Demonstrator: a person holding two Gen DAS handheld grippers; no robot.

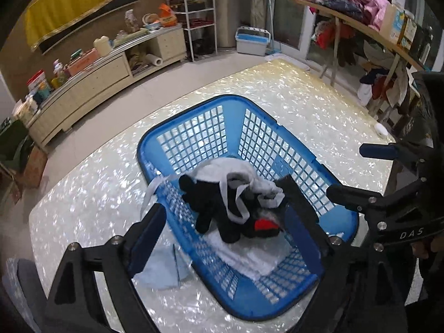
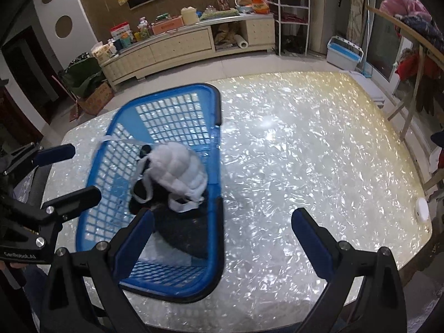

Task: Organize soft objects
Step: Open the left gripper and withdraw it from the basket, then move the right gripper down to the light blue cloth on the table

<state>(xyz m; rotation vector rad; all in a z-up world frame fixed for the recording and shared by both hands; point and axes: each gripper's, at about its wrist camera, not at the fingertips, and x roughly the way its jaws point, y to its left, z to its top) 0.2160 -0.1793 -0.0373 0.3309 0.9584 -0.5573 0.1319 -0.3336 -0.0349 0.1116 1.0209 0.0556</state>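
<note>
A blue plastic basket (image 1: 294,149) stands on the pearly table (image 1: 97,194). In it lie a black plush toy (image 1: 219,211) with a red patch, a white quilted pouch with straps (image 1: 249,180) and folded white cloth (image 1: 249,258). My left gripper (image 1: 224,230) is open and empty, hovering over the basket's near end. In the right wrist view the basket (image 2: 216,249) sits at the left with the white pouch (image 2: 180,172) on top. My right gripper (image 2: 222,233) is open and empty, straddling the basket's right rim. The left gripper (image 2: 72,172) shows at the left edge.
A pale blue cloth (image 1: 163,269) lies on the table left of the basket. A small white round object (image 2: 422,206) sits near the table's right edge. A low cabinet (image 2: 180,44), wire rack (image 2: 291,14) and clothes shelf (image 1: 360,27) stand beyond.
</note>
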